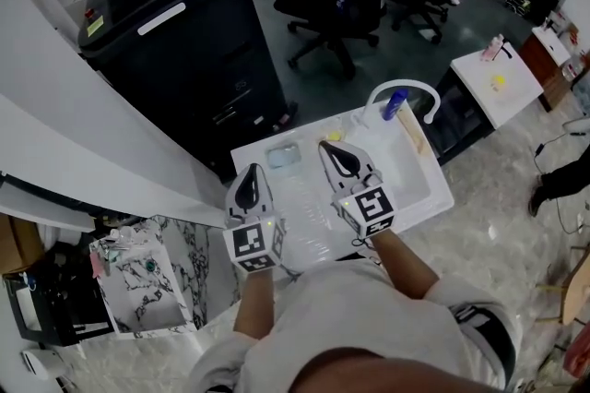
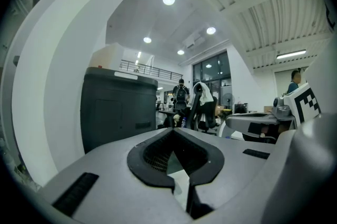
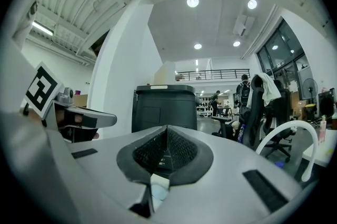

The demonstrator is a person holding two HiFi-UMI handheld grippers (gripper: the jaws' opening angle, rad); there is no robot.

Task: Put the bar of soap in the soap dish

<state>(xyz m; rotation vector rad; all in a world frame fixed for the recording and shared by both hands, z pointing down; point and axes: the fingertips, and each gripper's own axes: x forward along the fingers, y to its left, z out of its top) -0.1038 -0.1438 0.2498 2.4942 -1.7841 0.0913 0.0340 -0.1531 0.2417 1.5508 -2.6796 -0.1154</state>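
In the head view a pale blue soap dish (image 1: 284, 157) lies at the far side of the white sink top (image 1: 433, 197), between my two grippers. A small yellow piece (image 1: 334, 136), possibly the bar of soap, sits just beyond the right gripper's tip. My left gripper (image 1: 251, 172) hovers over the top's left part, shut and empty. My right gripper (image 1: 326, 147) is level beside it, also shut and empty. In the left gripper view the left gripper (image 2: 174, 131) has its jaws closed together. The right gripper view shows the same of the right gripper (image 3: 167, 128).
A white curved faucet (image 1: 406, 91) and a blue bottle (image 1: 395, 103) stand at the sink's far right. A tall black machine (image 1: 184, 31) stands behind the sink top, office chairs (image 1: 341, 4) farther back. At the lower left is a marble-patterned shelf (image 1: 147, 280).
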